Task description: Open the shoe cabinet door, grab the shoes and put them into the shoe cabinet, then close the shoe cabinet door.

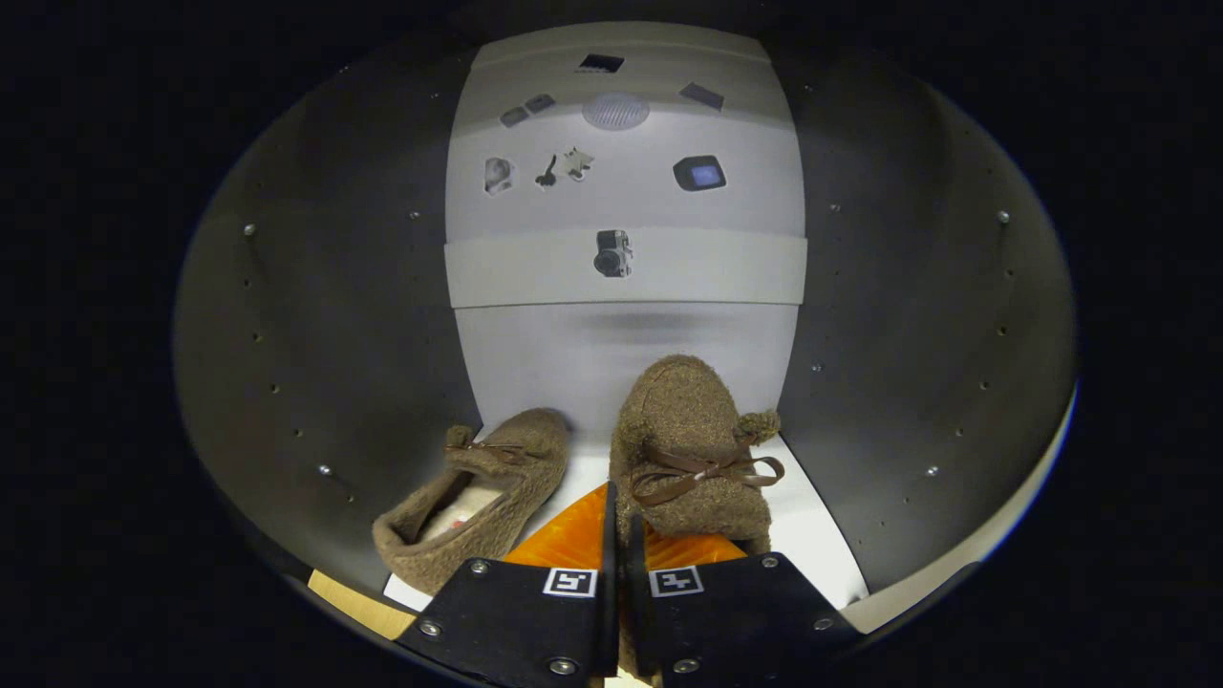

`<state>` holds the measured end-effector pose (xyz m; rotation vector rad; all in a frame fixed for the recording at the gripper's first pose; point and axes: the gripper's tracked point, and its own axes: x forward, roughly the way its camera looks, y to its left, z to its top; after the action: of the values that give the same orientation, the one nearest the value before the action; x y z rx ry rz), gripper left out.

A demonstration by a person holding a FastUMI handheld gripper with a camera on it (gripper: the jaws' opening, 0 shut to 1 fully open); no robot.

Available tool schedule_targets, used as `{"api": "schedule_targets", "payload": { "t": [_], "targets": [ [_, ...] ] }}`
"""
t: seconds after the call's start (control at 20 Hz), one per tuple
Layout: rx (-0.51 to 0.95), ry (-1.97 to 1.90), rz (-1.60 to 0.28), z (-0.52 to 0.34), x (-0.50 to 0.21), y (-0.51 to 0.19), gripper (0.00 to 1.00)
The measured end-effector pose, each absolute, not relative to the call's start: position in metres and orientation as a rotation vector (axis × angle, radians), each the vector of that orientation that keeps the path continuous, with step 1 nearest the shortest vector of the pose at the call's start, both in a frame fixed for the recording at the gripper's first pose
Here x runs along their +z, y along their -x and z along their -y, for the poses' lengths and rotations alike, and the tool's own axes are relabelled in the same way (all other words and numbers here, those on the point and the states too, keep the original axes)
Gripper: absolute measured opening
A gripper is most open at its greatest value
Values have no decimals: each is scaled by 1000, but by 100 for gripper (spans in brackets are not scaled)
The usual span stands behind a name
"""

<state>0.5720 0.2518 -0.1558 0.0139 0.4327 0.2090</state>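
Pinching the heel rim of a fuzzy brown bow-tied slipper (pixel 690 449) in the nearly closed claw (pixel 619 564), just beside its matching fuzzy brown slipper (pixel 478 497), inside the dark-walled shoe cabinet (pixel 315 363).

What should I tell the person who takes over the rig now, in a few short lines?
Gripper: fingers nearly together, clamped on the heel of the right brown shoe, which is held inside the shoe cabinet.
Left brown shoe: lying on the cabinet's white floor, beside the held one.
Done: door open, one shoe placed.
Left: set down the held shoe, release it, withdraw, close the door.
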Motion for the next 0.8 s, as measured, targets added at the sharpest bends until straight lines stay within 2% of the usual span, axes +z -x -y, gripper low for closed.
{"api": "schedule_targets", "payload": {
  "t": [0.3, 0.55, 0.8],
  "targets": [
    [198, -31, -505, -256, -183, -595, 6],
    [195, -28, -532, -261, -196, -599, 15],
    [182, -13, -524, -259, -191, -591, 15]
  ]
}}
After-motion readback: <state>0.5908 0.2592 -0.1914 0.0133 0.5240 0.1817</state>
